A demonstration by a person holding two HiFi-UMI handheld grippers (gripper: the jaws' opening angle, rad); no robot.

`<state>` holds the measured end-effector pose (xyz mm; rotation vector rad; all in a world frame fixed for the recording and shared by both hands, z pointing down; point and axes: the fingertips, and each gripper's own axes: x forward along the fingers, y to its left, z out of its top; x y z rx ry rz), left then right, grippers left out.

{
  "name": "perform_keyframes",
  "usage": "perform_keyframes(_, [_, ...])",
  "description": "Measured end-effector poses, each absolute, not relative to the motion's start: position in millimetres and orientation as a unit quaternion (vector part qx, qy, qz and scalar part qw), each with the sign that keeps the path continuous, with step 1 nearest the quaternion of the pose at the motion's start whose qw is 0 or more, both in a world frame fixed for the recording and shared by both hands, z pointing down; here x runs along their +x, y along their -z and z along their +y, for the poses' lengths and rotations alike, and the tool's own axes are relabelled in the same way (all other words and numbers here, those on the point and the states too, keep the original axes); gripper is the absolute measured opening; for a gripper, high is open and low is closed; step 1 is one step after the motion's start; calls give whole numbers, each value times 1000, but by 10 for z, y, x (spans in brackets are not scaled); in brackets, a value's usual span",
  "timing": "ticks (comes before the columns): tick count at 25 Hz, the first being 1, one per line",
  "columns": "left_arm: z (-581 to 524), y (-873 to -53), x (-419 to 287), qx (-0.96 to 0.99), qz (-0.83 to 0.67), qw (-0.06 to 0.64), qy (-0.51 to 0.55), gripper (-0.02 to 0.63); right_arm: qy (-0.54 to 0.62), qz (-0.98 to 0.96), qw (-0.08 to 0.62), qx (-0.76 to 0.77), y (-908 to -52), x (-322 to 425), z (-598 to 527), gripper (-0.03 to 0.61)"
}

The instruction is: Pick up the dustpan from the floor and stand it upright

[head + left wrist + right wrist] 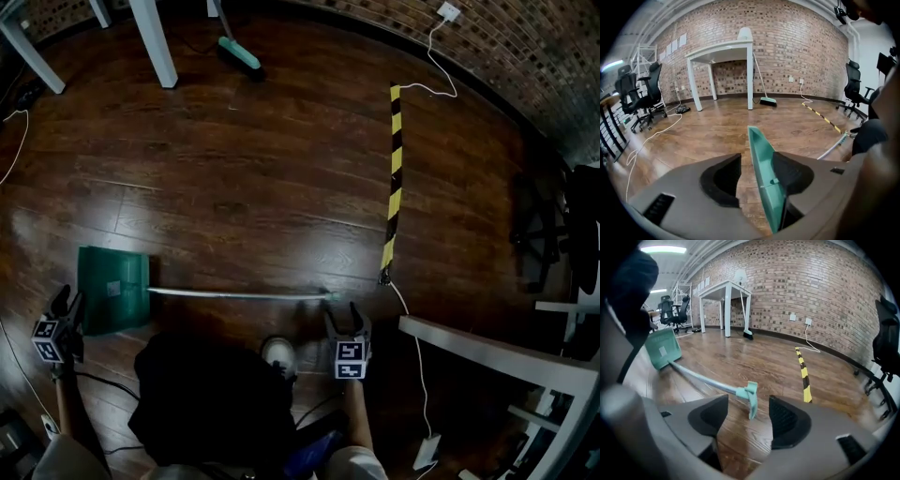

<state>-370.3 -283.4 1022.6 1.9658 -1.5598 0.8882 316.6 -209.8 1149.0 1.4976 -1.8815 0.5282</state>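
Note:
The green dustpan (112, 289) lies flat on the wooden floor, and its long pale handle (239, 295) runs to the right. My left gripper (67, 302) is at the pan's left side. In the left gripper view, the pan's side wall (764, 180) stands between the open jaws of that gripper (757, 161), close against the right pad (790, 171) and apart from the left one. My right gripper (343, 317) is at the handle's far end. In the right gripper view, the teal end piece (751, 398) sits between that gripper's (747, 404) open jaws, untouched.
A broom (239, 54) leans by the white table legs (155, 42) at the far wall. A yellow-black striped strip (395, 178) and a white cable (417, 366) run along the floor on the right. Office chairs (548, 225) and a white table (497, 356) stand at the right. A shoe (278, 354) is near the handle.

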Motion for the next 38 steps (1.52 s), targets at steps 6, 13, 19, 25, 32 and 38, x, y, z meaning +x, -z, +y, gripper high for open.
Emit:
perform_keyframes(6, [-2882,-10438,-3608,708,-564,232,-356,225,-257,-695,304,599,-12018,3323,-2395,276])
perform_keyframes(13, [-2838,-10651,-3657,692,-579,248,-353,189,-234,-691,318,605,-12101,3353,-2536,150])
perform_keyframes(19, [-2841,-10590,-3597,703,-570,280,-320,37,-252,-671,320,620,-12092,3307,-2472,58])
perform_keyframes(25, [-2881,-10572,-3596,710,-565,354,-227,9,-224,-664,299,648,-11750,3409,-2483,58])
perform_keyframes(32, [-3095,-10795,-3301,743,-515,390,-175,11,-143,-642,283,698,-10653,3911,-2529,64])
perform_keyframes(38, [-3367,-11101,-2536,763,-457,442,-117,31,-22,-594,278,754,-8782,4278,-2808,83])
